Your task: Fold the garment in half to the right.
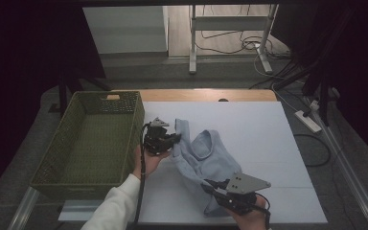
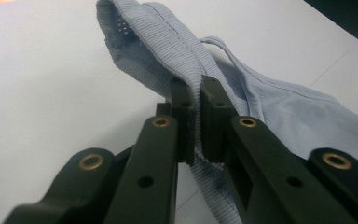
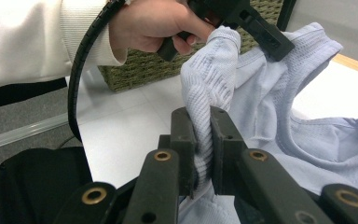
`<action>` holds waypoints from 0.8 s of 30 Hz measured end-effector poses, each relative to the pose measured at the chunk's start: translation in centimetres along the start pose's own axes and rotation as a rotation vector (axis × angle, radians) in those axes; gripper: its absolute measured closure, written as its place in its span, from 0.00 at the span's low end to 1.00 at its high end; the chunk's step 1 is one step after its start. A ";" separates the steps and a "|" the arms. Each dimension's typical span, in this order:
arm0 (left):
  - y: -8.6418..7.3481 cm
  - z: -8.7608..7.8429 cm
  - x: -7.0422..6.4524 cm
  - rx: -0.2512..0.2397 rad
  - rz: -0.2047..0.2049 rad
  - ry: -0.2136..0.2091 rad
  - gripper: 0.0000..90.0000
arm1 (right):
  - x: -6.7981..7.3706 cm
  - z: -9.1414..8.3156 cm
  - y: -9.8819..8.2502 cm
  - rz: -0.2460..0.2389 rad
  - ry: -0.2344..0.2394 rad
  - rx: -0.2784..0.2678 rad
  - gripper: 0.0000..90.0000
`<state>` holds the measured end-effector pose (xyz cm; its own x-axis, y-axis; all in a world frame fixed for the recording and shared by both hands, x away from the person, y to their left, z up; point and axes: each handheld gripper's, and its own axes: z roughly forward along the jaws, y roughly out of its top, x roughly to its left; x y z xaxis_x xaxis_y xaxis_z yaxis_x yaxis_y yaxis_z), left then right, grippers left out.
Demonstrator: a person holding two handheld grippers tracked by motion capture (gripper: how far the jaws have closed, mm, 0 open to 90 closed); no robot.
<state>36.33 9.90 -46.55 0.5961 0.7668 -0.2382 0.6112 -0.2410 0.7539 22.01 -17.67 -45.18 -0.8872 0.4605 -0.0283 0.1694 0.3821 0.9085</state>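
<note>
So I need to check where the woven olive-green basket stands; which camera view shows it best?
The high view: the woven olive-green basket shows whole there, standing left of the white table board. The right gripper view catches a strip of its wall behind the hand.

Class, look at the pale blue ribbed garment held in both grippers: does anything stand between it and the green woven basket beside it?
Nothing visible does. The pale blue ribbed garment is pinched by the left gripper and the right gripper, and the green woven basket stands just to its left on the white table. Only the left hand holding that gripper lies between them.
</note>
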 end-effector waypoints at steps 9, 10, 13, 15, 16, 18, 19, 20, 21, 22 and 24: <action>0.7 0.5 -0.5 0.012 0.009 0.011 0.94 | -0.4 -0.6 -0.4 0.017 -0.008 0.003 0.91; 0.7 0.5 -0.6 0.014 0.011 0.010 0.94 | -0.4 -0.7 -0.5 0.021 -0.006 0.003 0.91; 0.9 0.7 -0.6 0.015 0.009 0.011 0.94 | -0.6 -0.9 -0.7 0.027 -0.013 0.005 0.91; 1.0 0.8 -0.6 0.017 0.012 0.010 0.94 | -0.7 -1.2 -0.8 0.028 -0.023 0.001 0.91; 1.0 0.9 -0.6 0.018 0.013 0.011 0.94 | -0.8 -1.4 -0.8 0.031 -0.029 -0.002 0.91; 1.1 1.0 -0.7 0.020 0.016 0.009 0.94 | -0.9 -1.7 -0.8 0.036 -0.039 -0.007 0.91; 1.2 1.0 -0.7 0.023 0.018 0.011 0.94 | -1.0 -1.8 -0.9 0.038 -0.042 -0.010 0.91; 1.3 1.1 -0.8 0.023 0.022 0.010 0.94 | -1.1 -1.9 -0.9 0.042 -0.045 -0.010 0.91; 1.3 1.1 -0.9 0.022 0.023 0.010 0.94 | -1.2 -2.0 -1.0 0.043 -0.050 -0.007 0.91; 1.4 1.1 -0.9 0.024 0.026 0.011 0.94 | -1.2 -2.1 -1.0 0.045 -0.050 -0.007 0.91; 1.5 1.2 -1.0 0.025 0.030 0.011 0.94 | -1.3 -2.2 -1.1 0.050 -0.052 -0.008 0.91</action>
<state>37.29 8.07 -45.89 0.6084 0.7657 -0.2086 0.6059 -0.2784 0.7453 22.05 -20.47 -45.22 -0.8544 0.5196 -0.0042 0.2091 0.3513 0.9126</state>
